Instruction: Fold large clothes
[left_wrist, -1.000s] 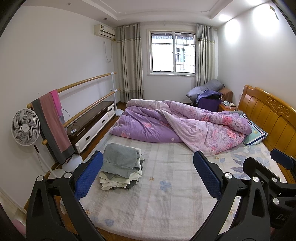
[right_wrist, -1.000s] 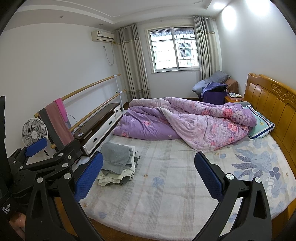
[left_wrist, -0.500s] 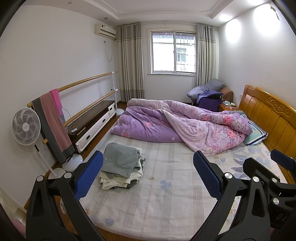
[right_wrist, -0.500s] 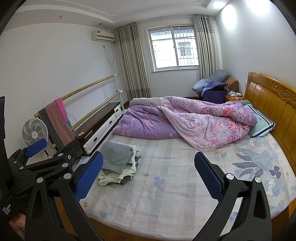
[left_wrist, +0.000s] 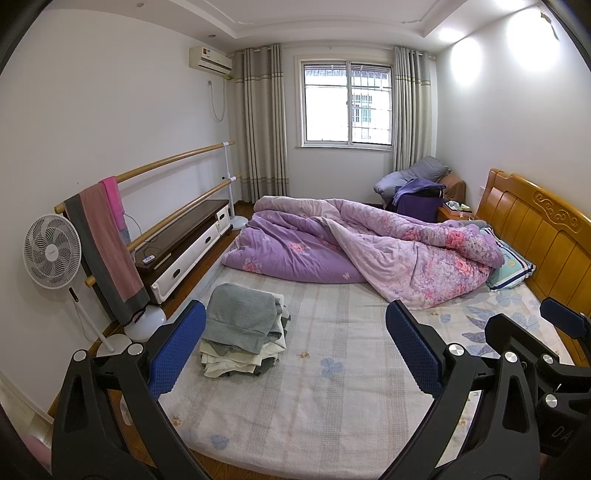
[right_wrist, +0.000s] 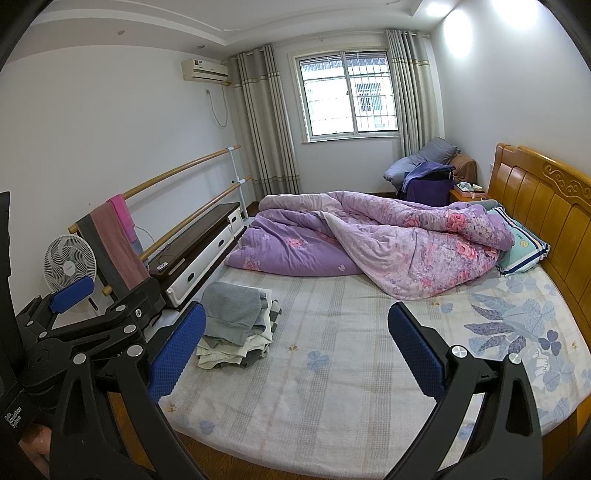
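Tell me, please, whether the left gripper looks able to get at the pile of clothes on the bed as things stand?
Probably yes: the left gripper is open and empty, the pile of clothes lies near the bed's edge just ahead, and nothing stands between them.

Both wrist cameras look from the foot-side edge of the bed (left_wrist: 314, 398), well back, facing the window (left_wrist: 347, 105). The right view sits rightward, catching the left claw (right_wrist: 66, 295); both share the clothes pile (left_wrist: 242, 332) and quilt (right_wrist: 376, 240).

Free: bare bed sheet (left_wrist: 332, 369) at frame centre | Obstacles: clothes stack (left_wrist: 242, 332) centre-left; purple duvet (left_wrist: 369, 251) across the middle.
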